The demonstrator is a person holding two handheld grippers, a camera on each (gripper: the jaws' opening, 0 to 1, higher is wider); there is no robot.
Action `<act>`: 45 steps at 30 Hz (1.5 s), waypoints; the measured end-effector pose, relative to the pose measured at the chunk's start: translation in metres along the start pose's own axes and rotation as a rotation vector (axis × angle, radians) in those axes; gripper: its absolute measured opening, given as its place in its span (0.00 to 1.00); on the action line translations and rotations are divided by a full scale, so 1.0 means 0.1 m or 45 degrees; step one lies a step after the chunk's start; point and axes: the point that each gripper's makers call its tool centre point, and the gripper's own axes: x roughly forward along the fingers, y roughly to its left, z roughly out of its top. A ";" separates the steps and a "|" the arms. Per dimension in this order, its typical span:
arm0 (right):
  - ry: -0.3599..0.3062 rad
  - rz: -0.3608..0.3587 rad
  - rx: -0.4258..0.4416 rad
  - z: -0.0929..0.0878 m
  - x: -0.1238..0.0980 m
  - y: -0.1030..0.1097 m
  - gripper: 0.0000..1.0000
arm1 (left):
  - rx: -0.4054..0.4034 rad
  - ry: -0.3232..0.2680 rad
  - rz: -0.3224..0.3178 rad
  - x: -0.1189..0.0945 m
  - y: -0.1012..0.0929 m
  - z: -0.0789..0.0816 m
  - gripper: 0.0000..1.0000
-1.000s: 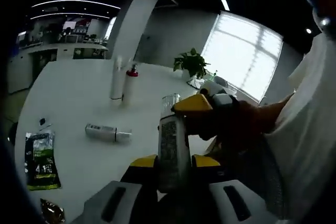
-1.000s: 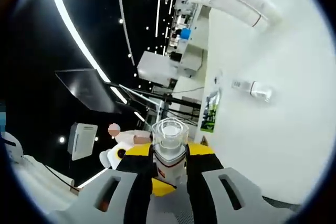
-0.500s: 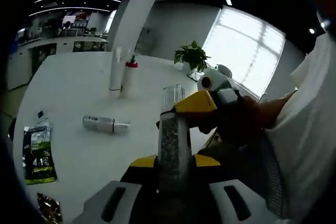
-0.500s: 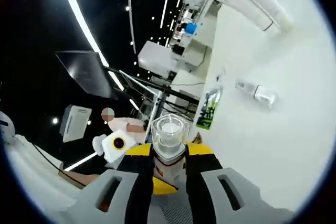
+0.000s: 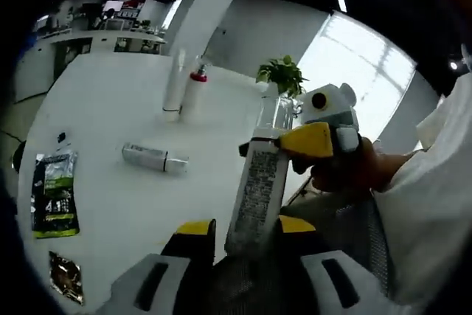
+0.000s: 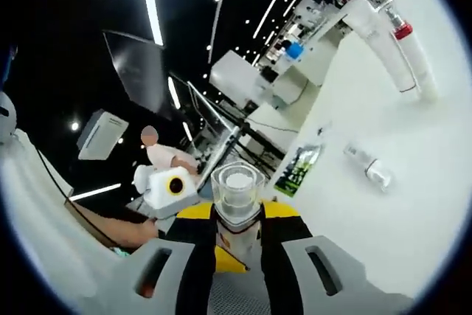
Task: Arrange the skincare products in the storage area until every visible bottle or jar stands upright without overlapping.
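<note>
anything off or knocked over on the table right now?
Yes. One small bottle lies flat on its side on the white table, while the tall white tube and red-capped bottle behind it stand upright. Both grippers clamp one clear-capped bottle above the table: left gripper low, right gripper near the cap.

Both grippers (image 5: 240, 230) (image 6: 237, 223) look the same - grey bodies, yellow-tipped black jaws - and the person wears a white sleeve (image 5: 428, 182).

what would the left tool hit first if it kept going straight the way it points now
Likely the right tool: it grips the top of the bottle that stands between the left tool's jaws, right ahead along that line. Beyond it, depth is unclear.
</note>
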 end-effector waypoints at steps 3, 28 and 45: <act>0.000 -0.020 -0.017 0.01 0.00 -0.03 0.20 | 0.085 -0.041 0.048 -0.05 0.13 0.03 0.39; 0.005 -0.278 -0.422 0.55 -0.23 -0.44 0.21 | 0.440 0.070 0.349 -0.11 0.68 -0.16 0.44; 0.199 -0.561 -0.833 0.89 -0.08 -1.03 0.20 | 0.334 0.161 0.328 -0.09 0.79 -0.38 0.36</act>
